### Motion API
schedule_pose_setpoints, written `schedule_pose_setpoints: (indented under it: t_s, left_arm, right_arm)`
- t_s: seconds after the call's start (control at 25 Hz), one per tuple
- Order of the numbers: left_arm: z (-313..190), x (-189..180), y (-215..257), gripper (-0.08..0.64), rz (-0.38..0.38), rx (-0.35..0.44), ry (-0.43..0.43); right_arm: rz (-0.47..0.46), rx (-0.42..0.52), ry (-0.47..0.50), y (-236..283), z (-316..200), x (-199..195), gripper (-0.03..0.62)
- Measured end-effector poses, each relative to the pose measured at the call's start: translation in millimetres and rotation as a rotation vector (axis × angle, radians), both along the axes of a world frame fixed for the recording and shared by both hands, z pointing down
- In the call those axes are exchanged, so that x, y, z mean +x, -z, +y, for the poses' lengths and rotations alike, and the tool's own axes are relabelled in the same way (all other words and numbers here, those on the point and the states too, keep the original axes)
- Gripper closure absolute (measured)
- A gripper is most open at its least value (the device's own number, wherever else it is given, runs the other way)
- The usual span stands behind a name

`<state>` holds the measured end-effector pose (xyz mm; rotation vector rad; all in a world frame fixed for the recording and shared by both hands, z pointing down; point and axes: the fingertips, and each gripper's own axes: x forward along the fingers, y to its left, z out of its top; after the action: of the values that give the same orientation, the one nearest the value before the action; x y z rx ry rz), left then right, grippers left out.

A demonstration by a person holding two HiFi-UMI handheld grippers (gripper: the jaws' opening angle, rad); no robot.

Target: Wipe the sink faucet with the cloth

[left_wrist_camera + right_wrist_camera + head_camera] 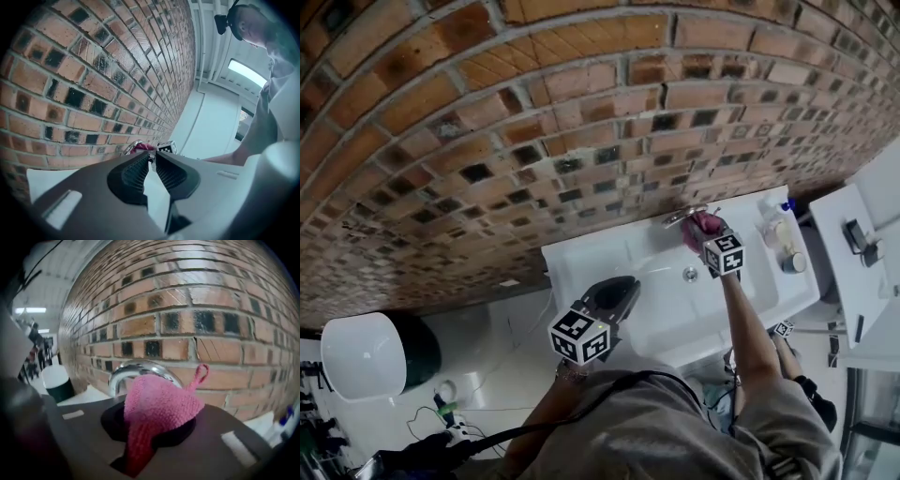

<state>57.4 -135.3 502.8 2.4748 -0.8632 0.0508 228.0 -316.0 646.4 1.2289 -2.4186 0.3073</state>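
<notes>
In the head view, the right tool (705,236) holds the cloth (701,225) at the faucet (680,217) over the sink (609,253). The left gripper view shows the left tool (152,158) pressed together, empty. In the right gripper view, the jaws pinch only a narrow fold, so hard rubbing could tug it free.

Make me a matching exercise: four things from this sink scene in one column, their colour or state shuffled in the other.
1. cloth
2. faucet
3. left gripper
4. bottle

a. chrome, curved, before the brick wall
b. jaws together, holding nothing
c. pink, clamped in the right gripper
d. blue-capped, on the sink at its right end

Pairs: 1-c, 2-a, 3-b, 4-d
</notes>
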Motion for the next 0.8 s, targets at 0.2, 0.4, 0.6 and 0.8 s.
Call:
schedule_pose_setpoints:
  t_s: [0.2, 0.4, 0.6, 0.8]
  left_arm:
    - [4.0, 3.6, 0.4, 0.491, -0.010, 0.001, -0.006]
    - [-0.3, -10.1, -4.7, 0.491, -0.023, -0.016, 0.030]
    - [-1.4, -16.3, -7.8, 0.491, -0.030, -0.025, 0.044]
    - [-5.2, -7.2, -6.0, 0.492, -0.028, -0.017, 0.024]
  right_arm:
    - [0.386, 0.000, 0.104, -54.4, 1.3, 40.7, 0.528]
    - [0.117, -0.094, -0.328, -76.7, -2.9, 120.6, 0.532]
    - [-0.143, -0.301, -0.465, -127.7, 29.7, 131.6, 0.546]
    - [-0.201, -0.325, -0.547, -125.9, 49.2, 95.9, 0.554]
